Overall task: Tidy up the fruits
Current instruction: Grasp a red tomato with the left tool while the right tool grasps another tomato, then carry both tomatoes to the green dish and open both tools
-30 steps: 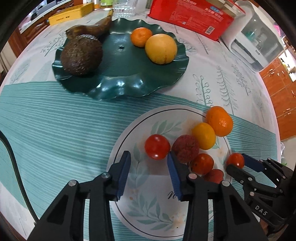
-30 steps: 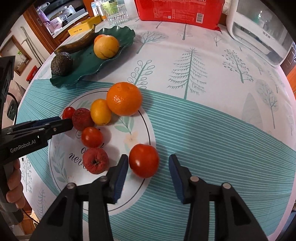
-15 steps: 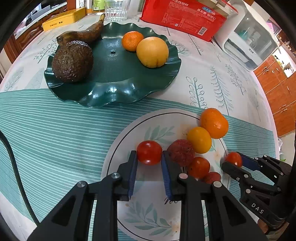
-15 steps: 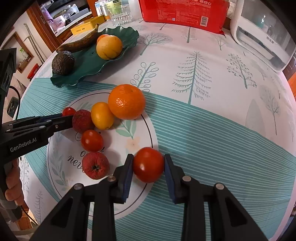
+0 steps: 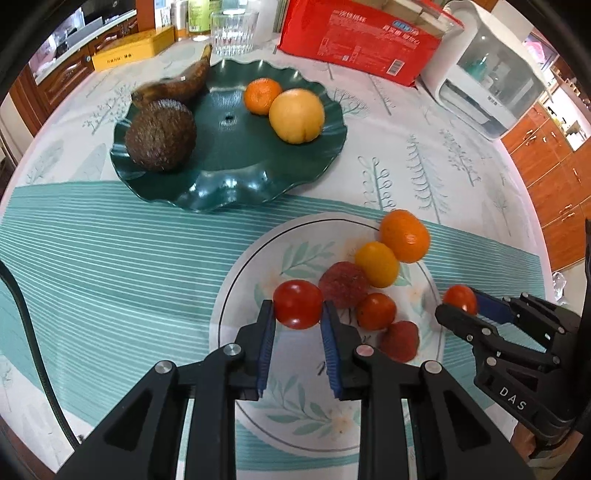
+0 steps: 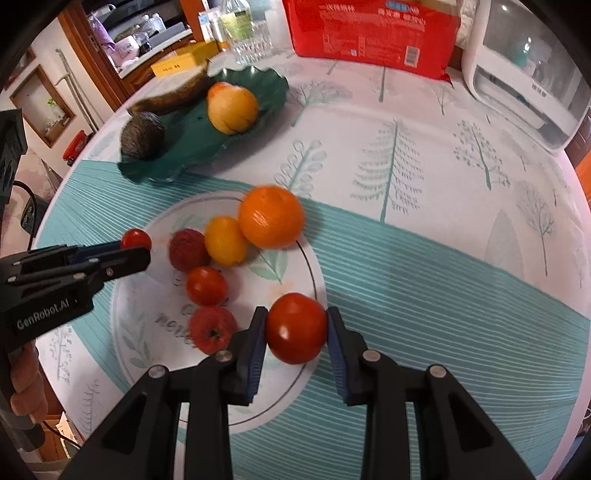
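On the far left of the round table, a glossy dark green plate [image 5: 207,192] with a wavy, ruffled rim holds four fruits: a rough, pebbly brown avocado [image 5: 160,134], a long browned banana [image 5: 177,86] lying along the far edge, a small dimpled tangerine [image 5: 262,95] and a smooth yellow-orange fruit [image 5: 296,115] touching it. The tablecloth [image 5: 110,251] is slick-looking, printed with thin teal stripes and pale line-drawn trees.

Nearer, the left gripper [image 5: 297,326] is clenched on a small, shiny red tomato [image 5: 297,303]; its blue ribbed pads press both sides. In the right wrist view this tomato seems to hang slightly clear of the cloth, though blur makes that hard to judge.

Just right of it, on a printed white circle [image 5: 243,280] with leaf sprigs, sits a loose cluster: a bumpy red lychee-like fruit [image 5: 342,284], a smooth oval yellow fruit [image 5: 376,264] touching a round, pitted orange [image 5: 405,235], a second glossy tomato [image 5: 375,311], and a matte red fruit [image 6: 213,328] with a dark star-shaped stem end.

At the near right edge of that circle, the right gripper [image 6: 296,330] grasps a larger, smooth red tomato [image 6: 296,327], pads tight on both flanks.

Far right stand a red carton [image 5: 362,37] and a white plastic appliance [image 5: 484,81] with a clear window. A clear ribbed glass [image 5: 233,31] and a yellow box [image 5: 129,53] sit beyond the green plate.
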{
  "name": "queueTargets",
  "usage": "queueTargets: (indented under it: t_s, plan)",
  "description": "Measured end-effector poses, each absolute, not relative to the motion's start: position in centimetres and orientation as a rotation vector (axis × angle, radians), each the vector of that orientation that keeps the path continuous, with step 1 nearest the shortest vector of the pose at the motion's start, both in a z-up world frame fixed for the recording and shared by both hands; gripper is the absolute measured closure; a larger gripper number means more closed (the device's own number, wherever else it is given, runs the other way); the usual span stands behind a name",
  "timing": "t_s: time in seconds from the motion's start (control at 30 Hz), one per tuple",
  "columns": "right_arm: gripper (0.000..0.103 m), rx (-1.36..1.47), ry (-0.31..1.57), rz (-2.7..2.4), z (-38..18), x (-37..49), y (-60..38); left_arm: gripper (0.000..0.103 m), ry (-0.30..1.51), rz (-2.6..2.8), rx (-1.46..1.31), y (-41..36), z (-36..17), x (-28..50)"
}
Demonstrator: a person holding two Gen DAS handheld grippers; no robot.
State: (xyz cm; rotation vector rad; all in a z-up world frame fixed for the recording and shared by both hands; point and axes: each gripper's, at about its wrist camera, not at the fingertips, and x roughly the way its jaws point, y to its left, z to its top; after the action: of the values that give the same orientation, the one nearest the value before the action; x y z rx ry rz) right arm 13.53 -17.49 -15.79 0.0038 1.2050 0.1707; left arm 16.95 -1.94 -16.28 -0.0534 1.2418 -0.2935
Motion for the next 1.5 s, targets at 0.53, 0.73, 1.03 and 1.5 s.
queueTargets:
  t_s: [0.53,0.73,1.03,1.5]
  plan:
    - [0.072,0.0,1.092,0.303,-7.8,12.6,-13.9,0.08,1.176,-0.295,0.014,-0.8,-8.2,14.3]
    - [0.072,-0.017,1.013,0.339,-2.4,14.3,-12.5,0.08,1.1,-0.261,0.048,1.2,-3.4,15.6]
    - [0.072,-0.055,0.916,0.36,4.2,18.5,-10.5,0.08,1.01,-0.184,0.099,4.2,2.9,18.5]
    - [0.072,0.019,0.89,0.287,7.4,28.8,-10.0,0.08,1.026,-0.172,0.126,3.7,4.6,25.4]
